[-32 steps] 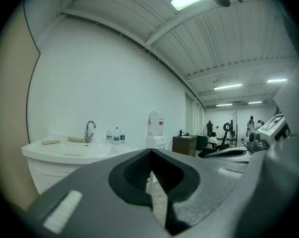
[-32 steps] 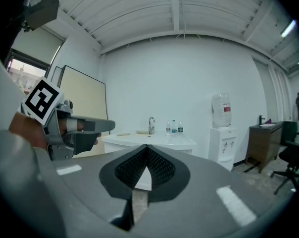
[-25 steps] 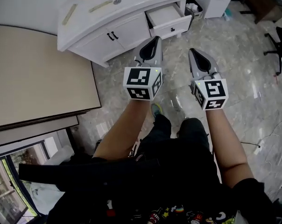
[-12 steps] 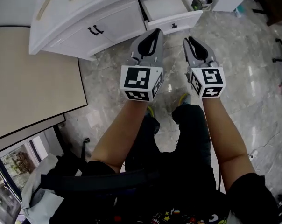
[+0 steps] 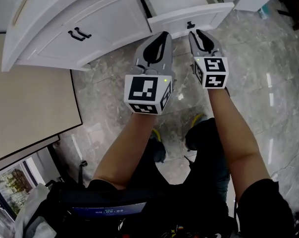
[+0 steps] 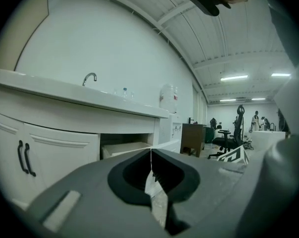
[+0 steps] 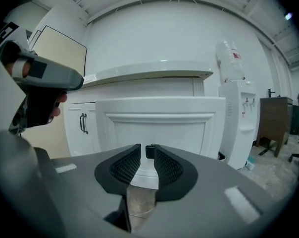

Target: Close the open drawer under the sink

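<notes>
The white vanity (image 5: 65, 19) fills the top of the head view, and its drawer (image 5: 189, 13) is pulled out at the right, black handle (image 5: 190, 25) facing me. My right gripper (image 5: 196, 33) is shut and holds nothing; its tips sit just short of the drawer front, beside the handle. In the right gripper view the drawer front (image 7: 159, 123) fills the middle, straight beyond the right gripper (image 7: 143, 151). My left gripper (image 5: 160, 35) is shut and empty, just left of the drawer's corner. The left gripper (image 6: 151, 150) points at the drawer opening (image 6: 124, 148).
Two cabinet doors with black handles (image 5: 79, 32) stand left of the drawer. A large beige panel (image 5: 25, 98) is at the left. A white water dispenser (image 7: 238, 118) stands right of the vanity. A faucet (image 6: 90, 77) rises from the countertop. Marble floor lies underfoot.
I have stepped toward the vanity, so it looms larger and nearer. Both grippers moved forward; the right one now reaches the drawer front. Both stayed shut.
</notes>
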`<state>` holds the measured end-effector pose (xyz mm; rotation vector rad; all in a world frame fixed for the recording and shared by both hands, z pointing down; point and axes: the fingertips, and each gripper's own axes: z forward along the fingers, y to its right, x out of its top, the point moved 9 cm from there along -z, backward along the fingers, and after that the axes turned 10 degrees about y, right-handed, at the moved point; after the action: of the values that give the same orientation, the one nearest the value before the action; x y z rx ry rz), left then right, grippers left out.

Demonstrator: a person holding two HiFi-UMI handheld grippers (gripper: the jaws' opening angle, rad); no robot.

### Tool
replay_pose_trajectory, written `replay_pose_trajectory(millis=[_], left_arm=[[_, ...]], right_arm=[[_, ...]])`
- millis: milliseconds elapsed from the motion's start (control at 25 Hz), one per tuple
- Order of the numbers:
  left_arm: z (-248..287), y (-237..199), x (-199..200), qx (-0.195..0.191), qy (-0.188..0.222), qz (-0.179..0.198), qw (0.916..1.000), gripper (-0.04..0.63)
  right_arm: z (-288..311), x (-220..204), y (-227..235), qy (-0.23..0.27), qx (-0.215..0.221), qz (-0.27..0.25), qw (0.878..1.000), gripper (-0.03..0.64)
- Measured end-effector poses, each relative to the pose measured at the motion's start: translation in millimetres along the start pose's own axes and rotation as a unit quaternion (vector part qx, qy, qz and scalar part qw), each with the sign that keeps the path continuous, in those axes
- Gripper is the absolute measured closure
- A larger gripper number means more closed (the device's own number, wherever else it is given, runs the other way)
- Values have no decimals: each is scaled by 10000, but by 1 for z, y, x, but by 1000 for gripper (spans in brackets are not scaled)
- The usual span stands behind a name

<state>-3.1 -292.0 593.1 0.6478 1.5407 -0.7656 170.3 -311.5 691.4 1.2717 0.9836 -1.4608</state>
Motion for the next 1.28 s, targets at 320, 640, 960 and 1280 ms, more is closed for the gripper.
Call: replay_pose_trajectory(millis=[320, 640, 960, 1280], left_arm=[[14, -12, -30, -112, 206, 100, 9997, 595], [25, -28, -59, -137, 534, 179, 9983, 595], [74, -58, -82, -78, 506, 258, 9984, 595], [84, -85, -78, 361, 572, 187, 9975, 577]], right_arm=[[27, -18, 1, 259, -239, -122, 9993, 512], [41, -27, -1, 799, -295, -359, 9957, 508], [100, -19, 9, 1121, -176, -517, 9922, 509], [135, -17, 14, 1061, -132, -447, 9933, 509]])
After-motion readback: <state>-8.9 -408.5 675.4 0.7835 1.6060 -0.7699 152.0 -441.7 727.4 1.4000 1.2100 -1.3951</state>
